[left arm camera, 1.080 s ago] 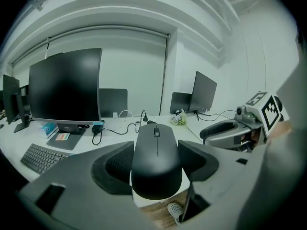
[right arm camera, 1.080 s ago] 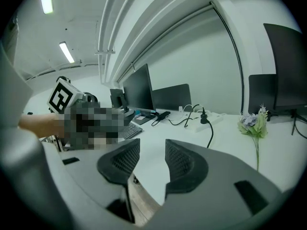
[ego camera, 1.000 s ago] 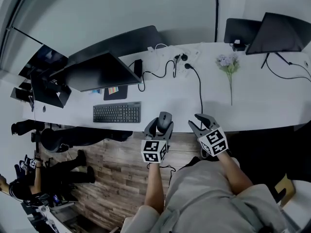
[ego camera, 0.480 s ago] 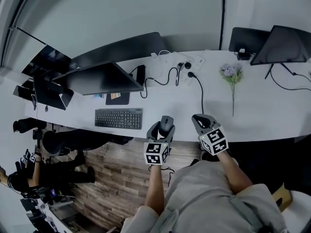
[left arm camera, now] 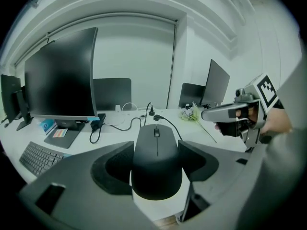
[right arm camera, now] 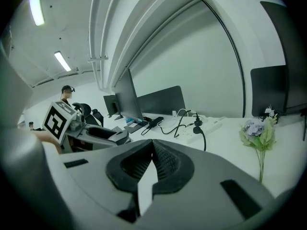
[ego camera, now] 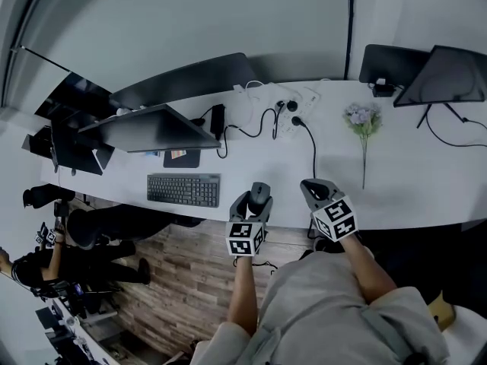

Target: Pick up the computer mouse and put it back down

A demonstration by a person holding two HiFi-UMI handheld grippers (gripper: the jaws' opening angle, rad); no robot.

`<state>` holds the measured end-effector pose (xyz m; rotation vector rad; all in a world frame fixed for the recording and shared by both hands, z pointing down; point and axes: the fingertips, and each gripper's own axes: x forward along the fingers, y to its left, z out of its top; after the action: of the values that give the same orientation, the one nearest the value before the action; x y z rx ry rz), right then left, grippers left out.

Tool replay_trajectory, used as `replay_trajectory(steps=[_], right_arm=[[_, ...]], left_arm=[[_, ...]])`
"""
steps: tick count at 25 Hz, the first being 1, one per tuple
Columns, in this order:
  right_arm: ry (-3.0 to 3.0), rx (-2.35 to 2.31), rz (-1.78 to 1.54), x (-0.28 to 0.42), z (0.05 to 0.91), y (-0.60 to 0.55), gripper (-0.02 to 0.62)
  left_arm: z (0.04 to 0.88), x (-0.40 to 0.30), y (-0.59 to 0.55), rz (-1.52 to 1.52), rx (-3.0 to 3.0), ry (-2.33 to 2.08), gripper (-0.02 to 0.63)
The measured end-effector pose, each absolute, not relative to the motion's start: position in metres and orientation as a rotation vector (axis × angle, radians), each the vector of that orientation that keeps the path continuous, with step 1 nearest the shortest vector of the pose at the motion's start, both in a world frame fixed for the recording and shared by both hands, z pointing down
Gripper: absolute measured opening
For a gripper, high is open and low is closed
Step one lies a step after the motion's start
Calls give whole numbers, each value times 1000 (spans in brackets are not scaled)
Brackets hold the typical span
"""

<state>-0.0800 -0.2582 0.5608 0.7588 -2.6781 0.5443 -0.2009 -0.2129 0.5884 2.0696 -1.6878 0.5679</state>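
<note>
Left gripper (ego camera: 254,201): my jaws pinch the matte black plastic computer mouse (left arm camera: 157,152) for carrying, at white desk (ego camera: 396,173) near edge.
Right gripper (ego camera: 313,189): jaws just closed, empty, spare.

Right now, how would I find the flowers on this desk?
Start at the long white desk. Go toward its right end, near a dark monitor there. The flowers lie flat: pale purple blooms on a thin stem, the only plant among cables.

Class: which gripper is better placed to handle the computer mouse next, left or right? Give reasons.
Left. The left gripper clasps the computer mouse by both sides at the near edge of the desk. The right gripper is shut and empty, beside it.
</note>
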Motion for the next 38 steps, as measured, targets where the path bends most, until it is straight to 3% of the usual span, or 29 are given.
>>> replay_trajectory(steps=[38], right_arm=[[-2625,695,765,-57,600,-299,8]], left_arm=[[721,-185,-249,863,1909,-1497,290]])
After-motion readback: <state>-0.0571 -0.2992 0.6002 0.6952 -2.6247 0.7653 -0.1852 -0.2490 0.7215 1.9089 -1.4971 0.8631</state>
